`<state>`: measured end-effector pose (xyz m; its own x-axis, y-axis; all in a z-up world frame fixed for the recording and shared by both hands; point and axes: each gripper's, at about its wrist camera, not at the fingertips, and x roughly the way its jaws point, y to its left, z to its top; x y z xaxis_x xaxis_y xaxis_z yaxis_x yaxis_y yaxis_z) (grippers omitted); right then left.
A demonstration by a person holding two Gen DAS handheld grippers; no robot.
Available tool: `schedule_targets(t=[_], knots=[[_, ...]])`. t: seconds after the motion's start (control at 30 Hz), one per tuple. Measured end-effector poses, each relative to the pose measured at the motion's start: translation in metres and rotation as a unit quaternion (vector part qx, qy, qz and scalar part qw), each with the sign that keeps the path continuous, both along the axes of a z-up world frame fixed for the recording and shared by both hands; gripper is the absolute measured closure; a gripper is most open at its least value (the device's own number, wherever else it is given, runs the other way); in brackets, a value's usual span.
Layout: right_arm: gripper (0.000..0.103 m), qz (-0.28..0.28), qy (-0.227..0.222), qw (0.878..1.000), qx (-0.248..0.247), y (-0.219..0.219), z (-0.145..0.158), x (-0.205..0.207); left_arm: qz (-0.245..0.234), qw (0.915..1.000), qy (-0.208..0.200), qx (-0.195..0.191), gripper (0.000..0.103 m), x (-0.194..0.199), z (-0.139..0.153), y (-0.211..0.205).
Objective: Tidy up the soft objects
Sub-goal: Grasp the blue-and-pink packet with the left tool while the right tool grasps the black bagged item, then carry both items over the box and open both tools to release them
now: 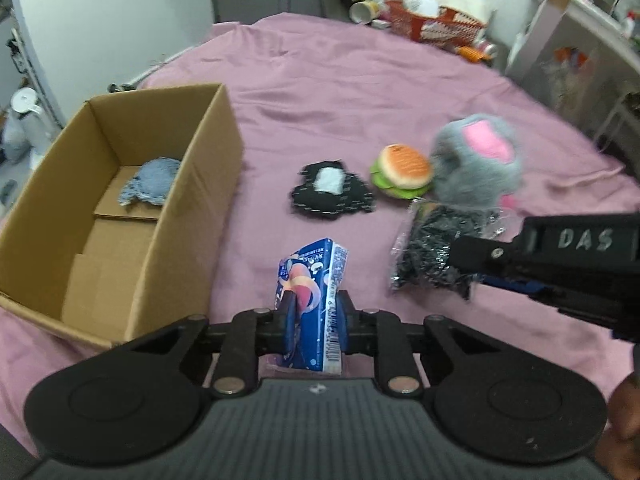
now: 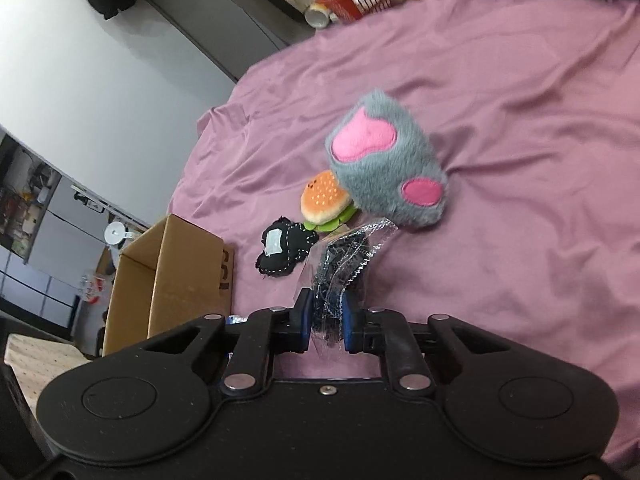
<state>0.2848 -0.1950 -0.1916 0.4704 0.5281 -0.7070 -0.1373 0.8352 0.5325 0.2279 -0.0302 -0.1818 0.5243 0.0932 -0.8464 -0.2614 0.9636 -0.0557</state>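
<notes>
Both grippers are loaded. The left gripper (image 1: 314, 320), low centre of its own view, has its fingers pinched onto a blue pack (image 1: 310, 300), held upright off the sheet (image 1: 360, 92). The right gripper (image 2: 325, 326) is closed tight on a crinkly clear bag (image 2: 344, 264) of dark stuff; in the left view that bag hangs at centre right, just off the tip of the right tool.

So where are we? I'd call it early. The box (image 1: 192, 200), at the left of the left view, holds only one thing that I can see, a blue denim piece (image 1: 154, 182) lying on its floor toward the far end. Still out on the sheet beyond the grippers: a black patch toy (image 1: 332, 192) mid-frame, a burger plush (image 1: 402, 172) just right of it, and a grey-and-pink paw plush (image 1: 476, 160) touching the burger's right side.

Room to move? The box mouth is open and mostly bare, its near wall just left of the blue pack. The sheet between box and toys is open. Farther back, upper right, a red basket (image 1: 436, 24) and bottles crowd the far edge, well apart from the work.
</notes>
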Motion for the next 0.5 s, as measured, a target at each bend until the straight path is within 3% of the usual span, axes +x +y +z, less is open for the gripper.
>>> schedule_targets(t=[0.2,0.5], knots=[[0.088,-0.023,-0.048,0.997,-0.048,-0.002,0.023,-0.018,-0.024,0.9990,-0.020,-0.032,0.084,-0.010,0.020,-0.006],[0.089,-0.043,-0.104,0.991,-0.077,0.001,0.059,-0.042,-0.031,0.9960,-0.050,-0.067,0.084,-0.021,0.051,0.010]])
